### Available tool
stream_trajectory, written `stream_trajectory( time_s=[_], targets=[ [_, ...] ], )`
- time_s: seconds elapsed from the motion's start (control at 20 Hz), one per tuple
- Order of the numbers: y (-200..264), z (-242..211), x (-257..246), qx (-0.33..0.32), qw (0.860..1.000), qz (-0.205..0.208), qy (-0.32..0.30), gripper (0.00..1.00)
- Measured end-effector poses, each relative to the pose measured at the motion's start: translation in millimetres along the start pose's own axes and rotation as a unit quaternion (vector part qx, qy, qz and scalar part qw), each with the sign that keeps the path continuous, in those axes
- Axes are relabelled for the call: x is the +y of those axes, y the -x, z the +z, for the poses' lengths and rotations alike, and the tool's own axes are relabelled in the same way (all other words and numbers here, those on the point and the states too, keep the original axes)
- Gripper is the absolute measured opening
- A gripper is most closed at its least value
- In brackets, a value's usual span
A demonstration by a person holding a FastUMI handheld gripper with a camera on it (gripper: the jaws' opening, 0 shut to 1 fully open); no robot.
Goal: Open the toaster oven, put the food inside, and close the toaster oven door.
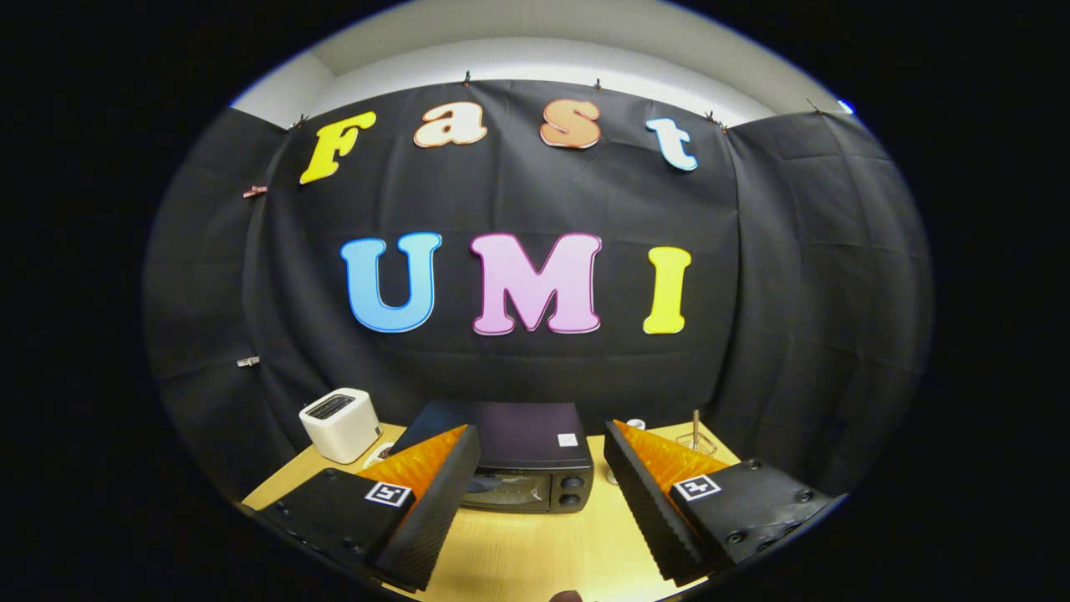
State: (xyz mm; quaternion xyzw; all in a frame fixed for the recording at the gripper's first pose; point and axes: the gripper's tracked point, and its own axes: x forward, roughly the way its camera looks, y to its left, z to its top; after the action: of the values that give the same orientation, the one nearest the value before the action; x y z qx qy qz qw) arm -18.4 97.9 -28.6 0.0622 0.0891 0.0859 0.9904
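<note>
A black toaster oven stands on the wooden table beyond my fingers, its glass door shut and two knobs on its right side. My gripper is open and holds nothing. Its two black and orange fingers are wide apart and frame the oven from a distance above the table. A small dark thing peeks in at the near table edge; I cannot tell what it is.
A white pop-up toaster sits left of the oven. Right of the oven stand a small white-capped object and a thin wooden stick on a wire base. Black cloth walls close in behind the table.
</note>
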Motion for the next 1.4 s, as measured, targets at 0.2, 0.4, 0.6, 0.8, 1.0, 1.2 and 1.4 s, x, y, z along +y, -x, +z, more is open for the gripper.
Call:
stream_trajectory(
  time_s=[0.2,0.4,0.6,0.8,1.0,1.2,1.4],
  targets=[
    [30,44,-43,-0.058,0.998,-0.024,0.003,0.97],
    [61,66,-74,-0.1,0.994,-0.038,0.01,0.97],
    [82,62,-106,-0.098,0.994,-0.039,0.006,0.97],
    [86,62,-138,-0.111,0.993,-0.042,0.024,0.97],
    [85,51,-144,-0.104,0.994,-0.02,0.027,0.97],
    [75,44,-150,-0.101,0.995,-0.005,0.022,0.97],
    [66,30,-154,-0.084,0.996,0.007,0.017,0.98]
  ],
)
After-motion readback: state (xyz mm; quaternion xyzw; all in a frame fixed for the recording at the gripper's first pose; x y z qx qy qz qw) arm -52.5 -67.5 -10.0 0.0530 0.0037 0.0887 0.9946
